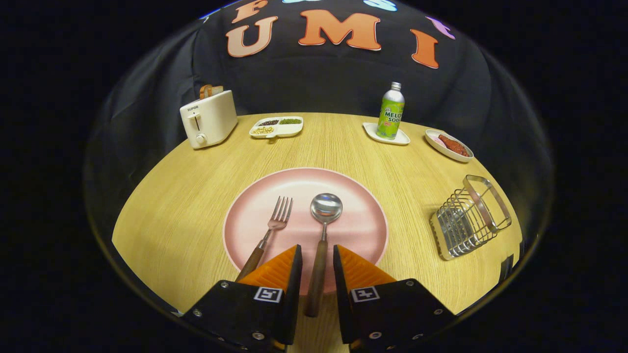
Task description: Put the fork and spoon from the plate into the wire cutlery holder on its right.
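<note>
A pink plate lies on the round wooden table just ahead of my gripper. On it lie a fork and, to its right, a spoon, both with brown wooden handles that point toward me. The spoon's handle runs between my two orange fingers, with a narrow gap on each side, so the gripper is open. The fork's handle passes under the left finger's outer edge. The wire cutlery holder stands to the right of the plate, close to the table's edge, with nothing in it.
Along the table's far side stand a cream toaster with bread in it, a white divided dish of beans, a green soda bottle on a small white tray, and an oval dish with red food.
</note>
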### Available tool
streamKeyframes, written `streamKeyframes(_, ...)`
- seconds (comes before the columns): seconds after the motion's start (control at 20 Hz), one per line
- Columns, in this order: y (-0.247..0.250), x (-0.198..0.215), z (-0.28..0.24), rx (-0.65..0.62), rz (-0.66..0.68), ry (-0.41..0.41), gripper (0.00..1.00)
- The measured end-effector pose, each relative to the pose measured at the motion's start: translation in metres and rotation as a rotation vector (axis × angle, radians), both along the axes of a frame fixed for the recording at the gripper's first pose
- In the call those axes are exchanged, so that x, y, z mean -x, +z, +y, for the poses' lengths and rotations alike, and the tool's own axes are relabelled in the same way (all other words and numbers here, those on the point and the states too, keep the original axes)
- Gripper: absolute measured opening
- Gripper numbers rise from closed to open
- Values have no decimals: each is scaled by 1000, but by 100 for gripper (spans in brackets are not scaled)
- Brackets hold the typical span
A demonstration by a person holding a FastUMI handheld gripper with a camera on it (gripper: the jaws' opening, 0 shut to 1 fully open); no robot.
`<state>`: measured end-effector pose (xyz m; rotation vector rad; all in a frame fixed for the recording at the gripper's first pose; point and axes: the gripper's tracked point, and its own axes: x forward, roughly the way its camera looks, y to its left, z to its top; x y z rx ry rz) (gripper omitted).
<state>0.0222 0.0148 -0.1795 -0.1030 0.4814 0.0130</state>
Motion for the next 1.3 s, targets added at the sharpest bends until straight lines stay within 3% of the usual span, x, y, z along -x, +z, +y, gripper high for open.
streamKeyframes(0.4,-5,-2,-6,-40,55,-26,8)
streamKeyframes(0.8,38,12,-23,-72,69,10,8)
streamKeyframes(1.3,117,41,-111,-12,118,7,8)
